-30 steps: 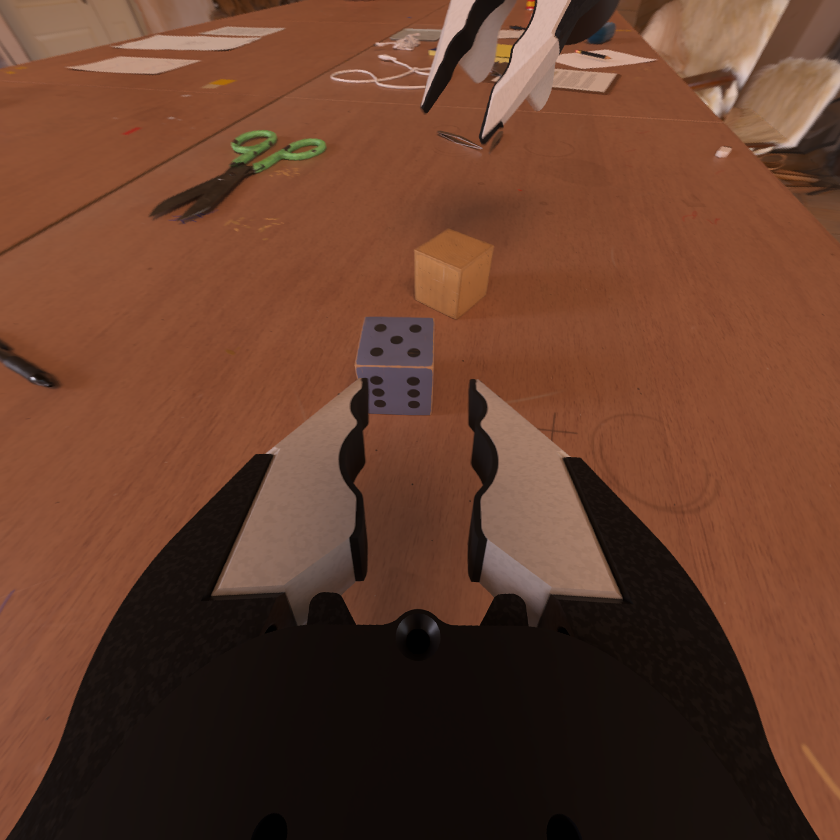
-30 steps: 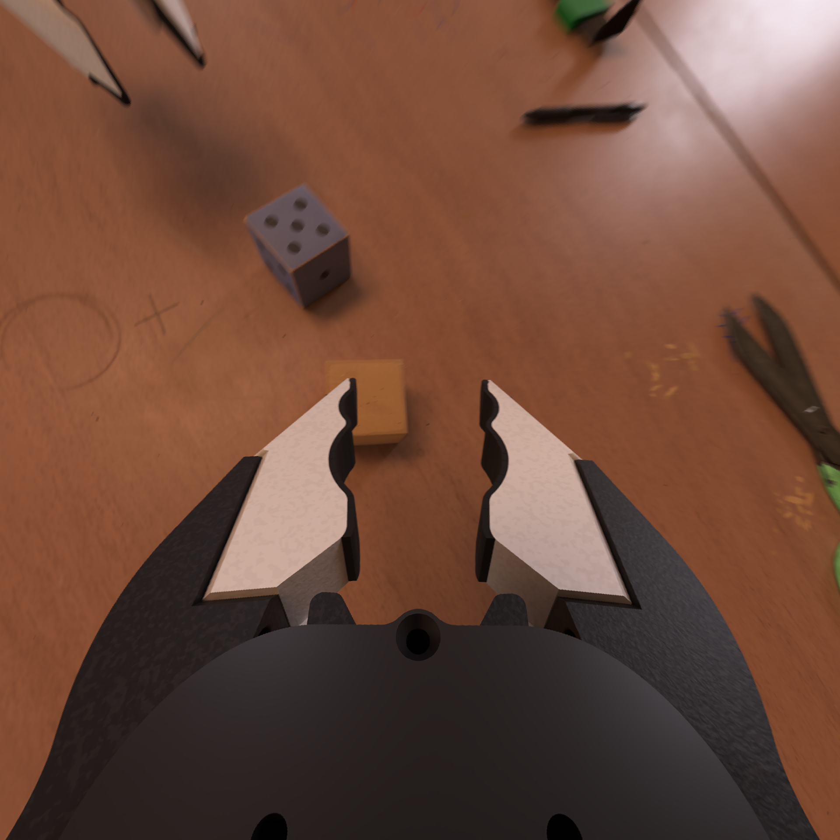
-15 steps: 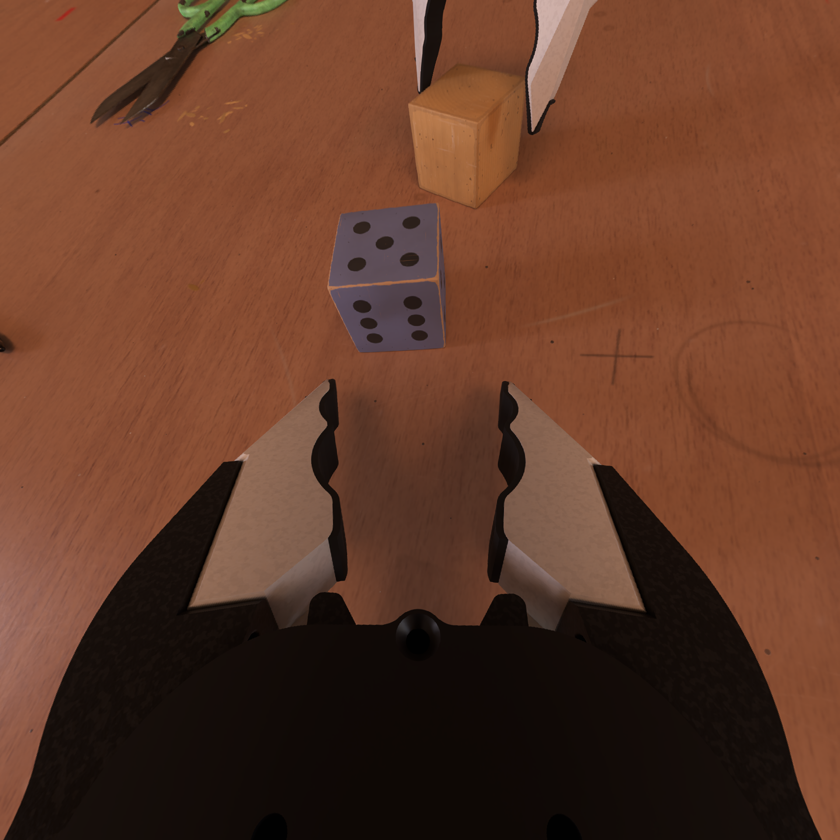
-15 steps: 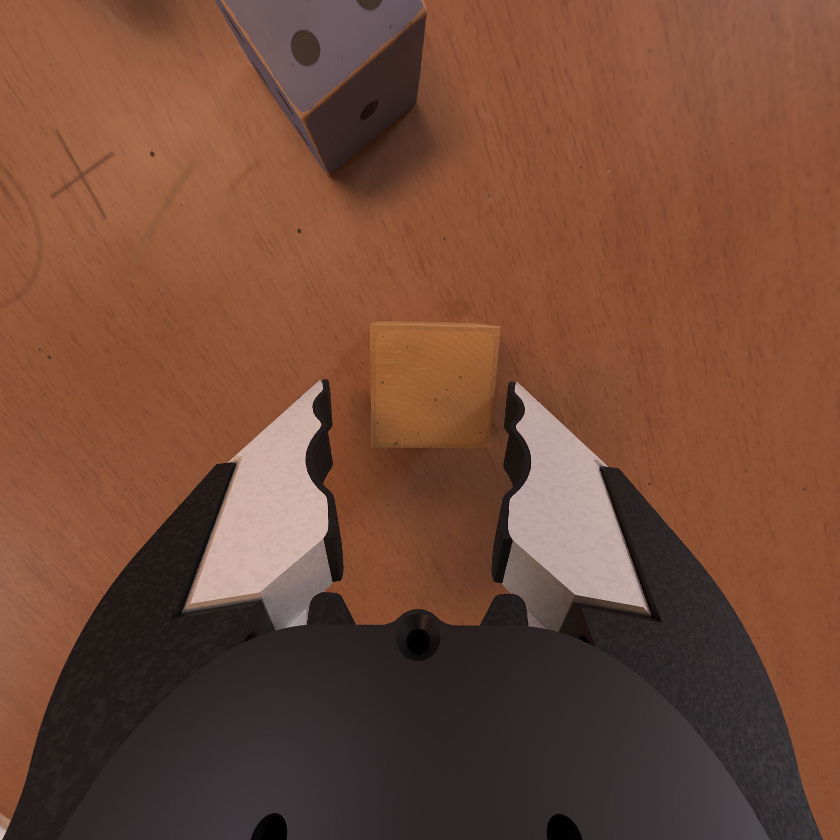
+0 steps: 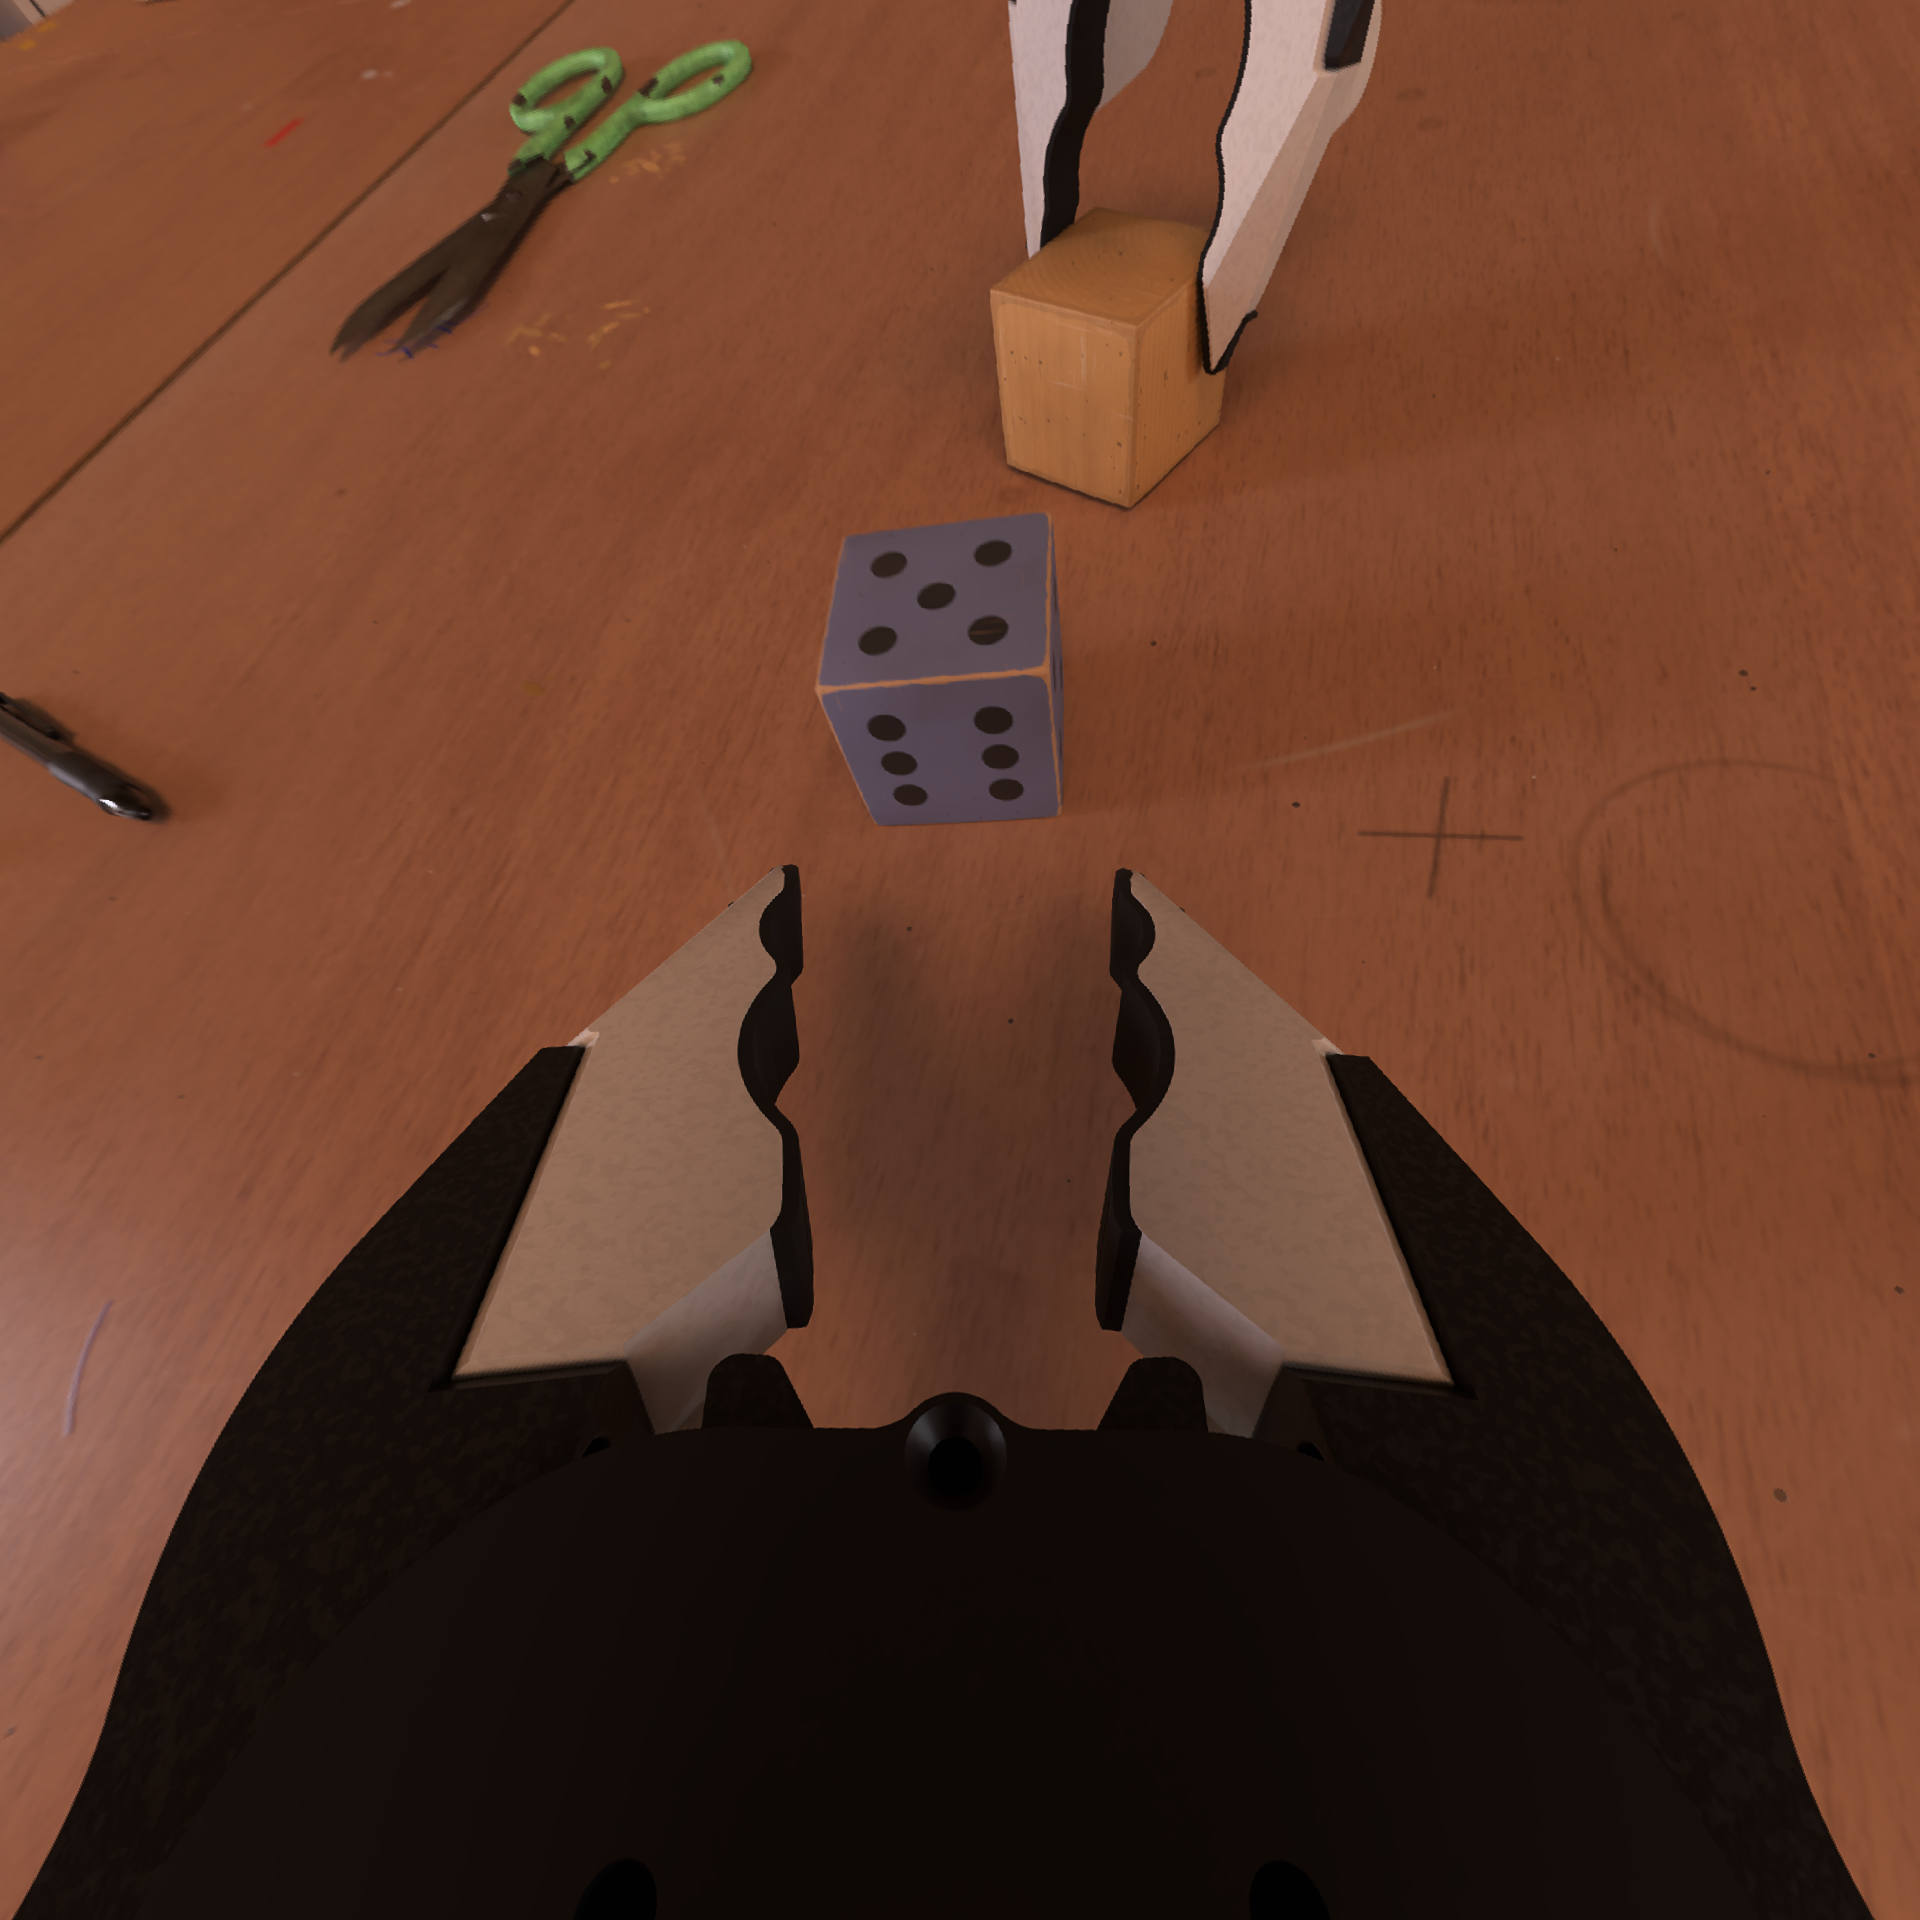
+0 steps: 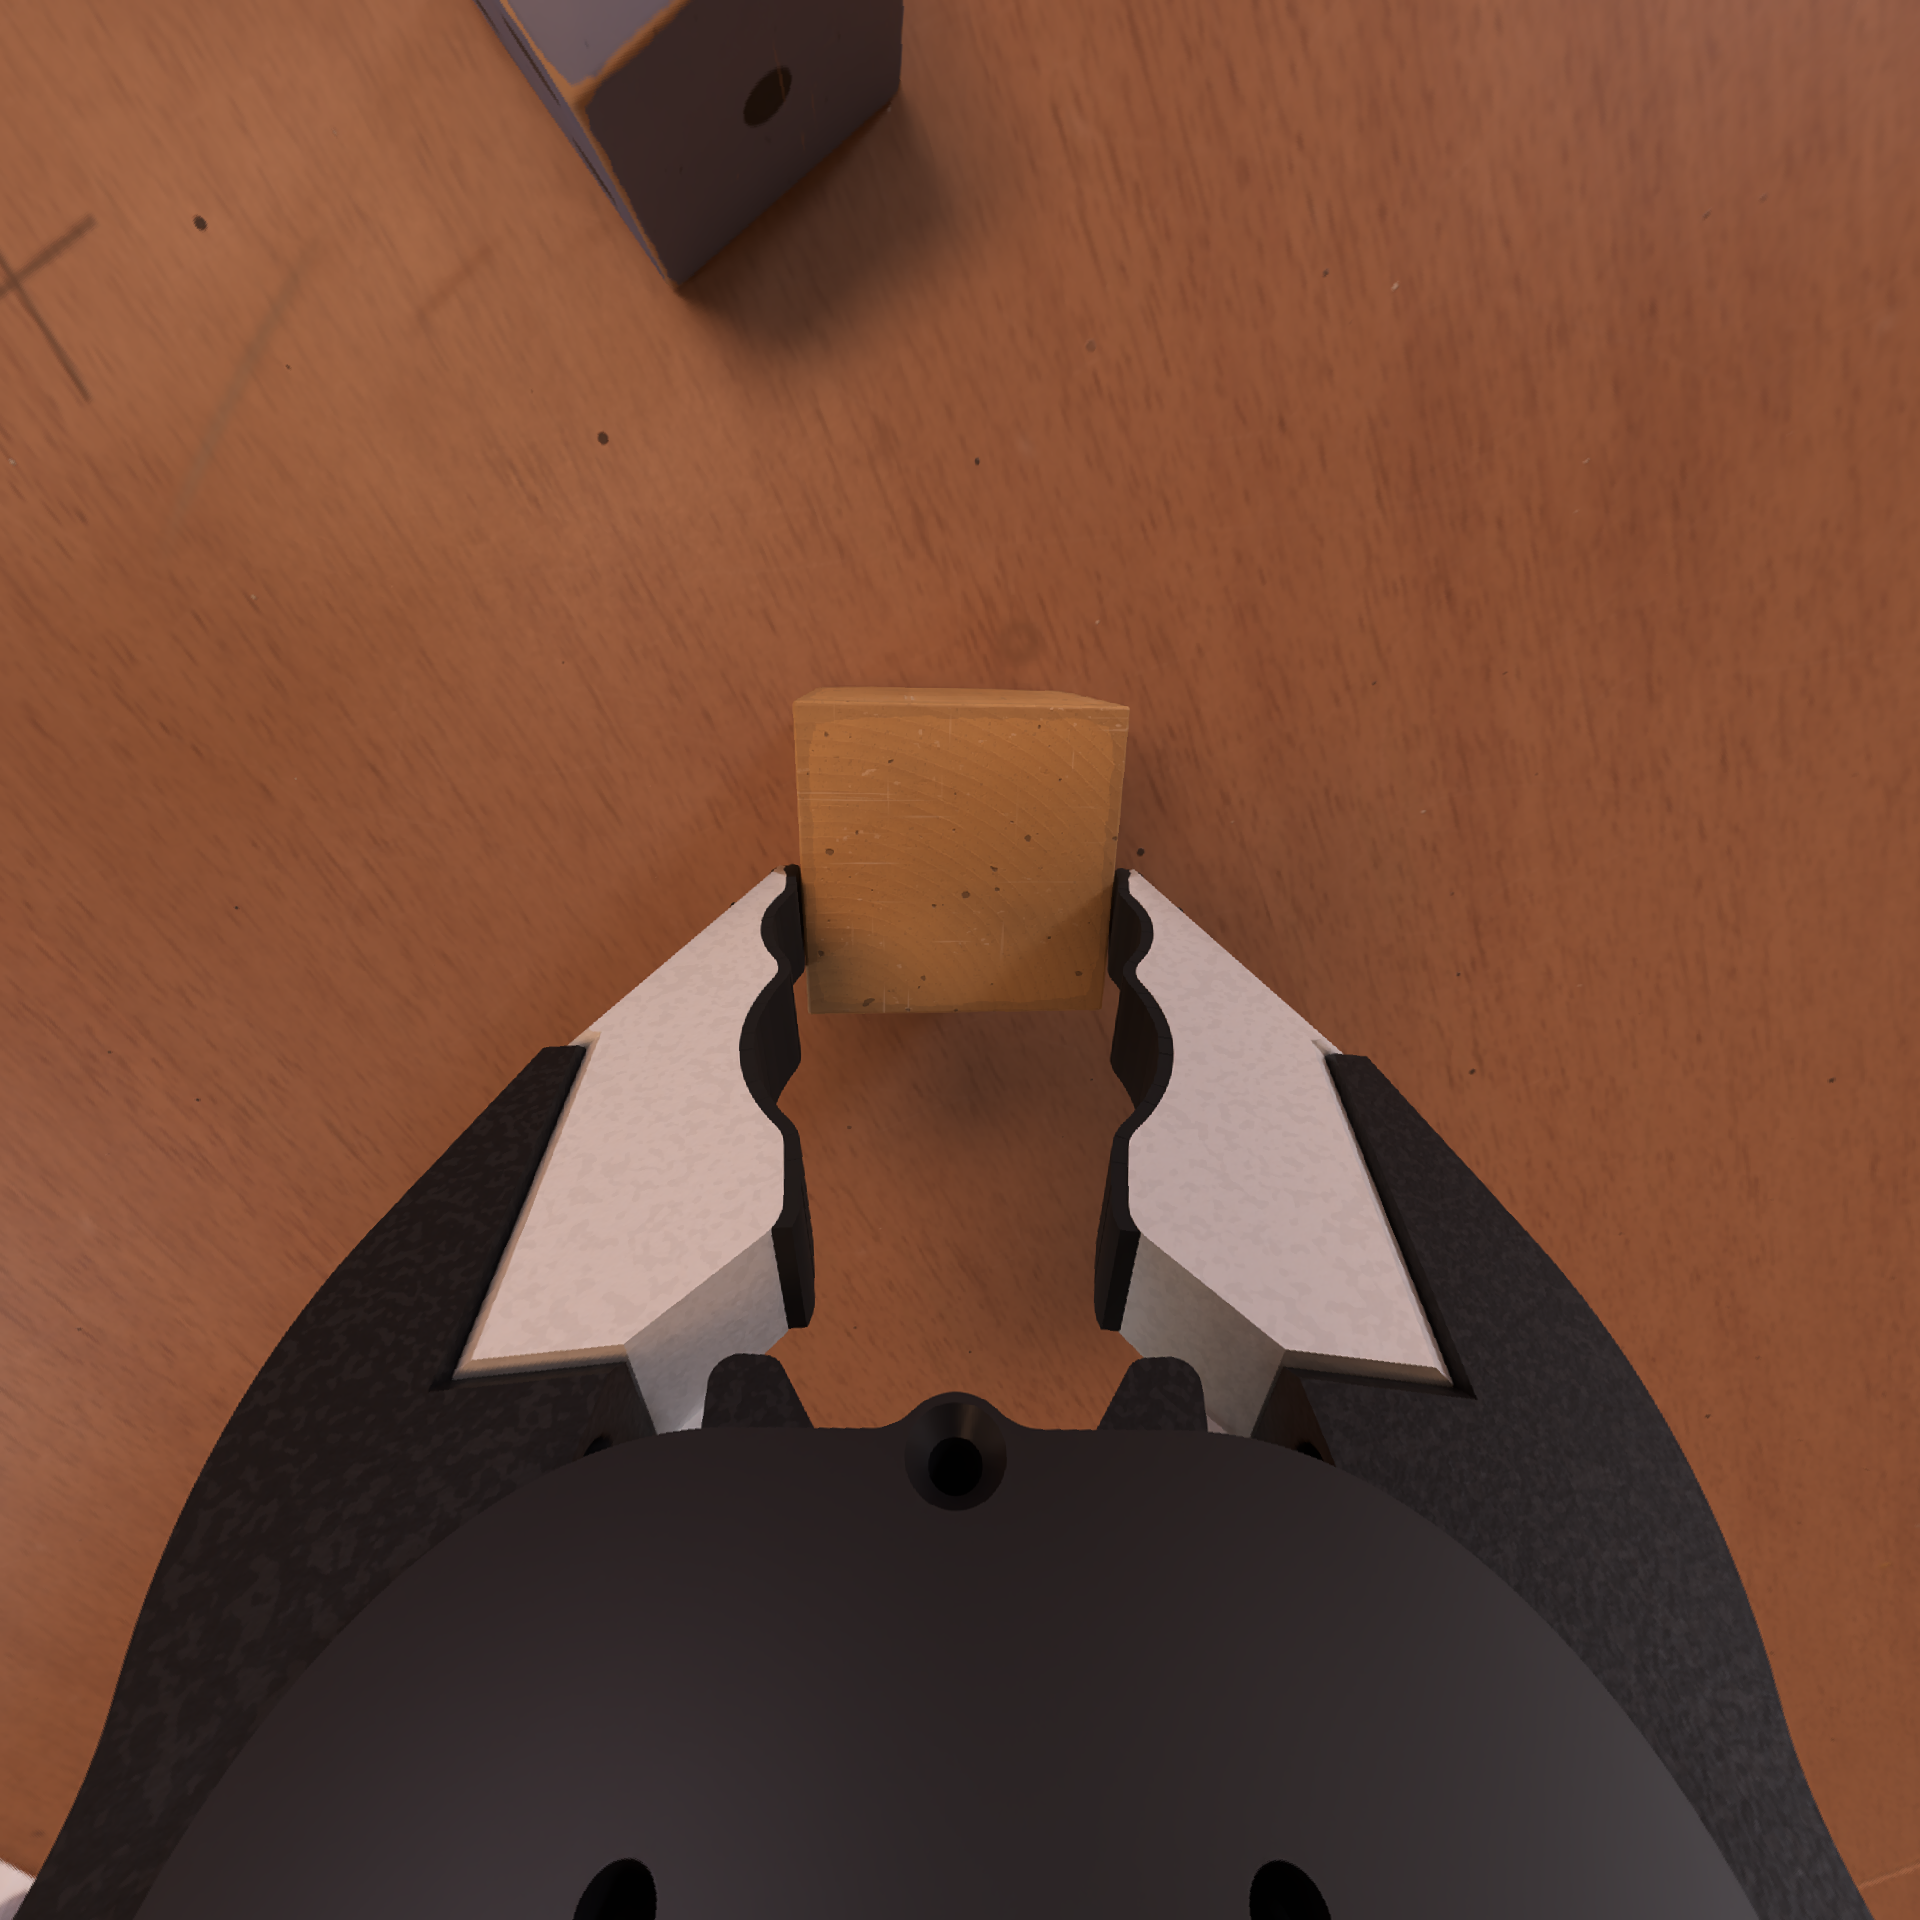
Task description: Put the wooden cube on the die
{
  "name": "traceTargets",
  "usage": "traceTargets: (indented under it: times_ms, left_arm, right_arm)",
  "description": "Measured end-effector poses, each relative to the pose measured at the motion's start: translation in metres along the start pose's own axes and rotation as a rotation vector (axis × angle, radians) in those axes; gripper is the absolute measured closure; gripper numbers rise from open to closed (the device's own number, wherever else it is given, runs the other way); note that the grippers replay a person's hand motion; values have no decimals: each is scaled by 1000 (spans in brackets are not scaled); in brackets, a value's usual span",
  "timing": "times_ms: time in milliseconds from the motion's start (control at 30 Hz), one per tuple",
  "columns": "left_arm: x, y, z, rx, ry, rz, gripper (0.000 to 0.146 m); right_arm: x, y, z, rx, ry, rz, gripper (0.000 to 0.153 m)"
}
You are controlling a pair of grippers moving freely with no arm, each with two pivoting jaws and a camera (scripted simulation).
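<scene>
My right claw (image 6: 956, 883) comes down from above on the small light-brown wooden cube (image 6: 956, 862), its two pale fingertips (image 6: 790, 904) pressed against the cube's opposite sides, so it has closed onto the block. The cube sits on the reddish-brown wooden worktop (image 6: 1455, 520), which I see plainly in the left wrist view, where its base (image 5: 1101, 374) meets the surface. The grey-blue die with black pips (image 5: 945, 665) stands just in front of the cube, apart from it, five pips up. My left claw (image 5: 956, 883) hovers low before the die, jaws spread wide with nothing between them, the tips short of its six-pip face. Off to the left lie green-handled scissors with dark blades (image 5: 540, 177) and a black pen (image 5: 73, 764) at the edge. A pencilled cross (image 5: 1439, 836) and circle mark the worktop to the right
</scene>
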State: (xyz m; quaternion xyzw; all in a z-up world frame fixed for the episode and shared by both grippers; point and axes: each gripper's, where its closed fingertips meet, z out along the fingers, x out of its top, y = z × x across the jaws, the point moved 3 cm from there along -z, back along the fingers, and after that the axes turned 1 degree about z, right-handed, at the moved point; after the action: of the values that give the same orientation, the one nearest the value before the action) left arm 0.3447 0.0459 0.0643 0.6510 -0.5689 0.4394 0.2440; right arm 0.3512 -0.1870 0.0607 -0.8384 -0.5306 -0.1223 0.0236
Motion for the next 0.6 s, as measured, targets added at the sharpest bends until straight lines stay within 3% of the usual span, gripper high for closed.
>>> traceTargets:
  times_ms: [133,300,433,600]
  left_arm:
    - [11,-12,-15,43,12,21,86]
    - [19,-36,-40,115,55,-22,86]
    - [19,-45,-51,124,99,-63,86]
    - [15,-48,-50,104,100,-81,86]
  right_arm:
    - [21,-1,-16,-1,133,-57,93]
    - [85,-24,-53,-20,438,-306,93]
    - [110,-43,-60,29,411,-515,93]
    - [126,-44,-56,128,272,-587,93]
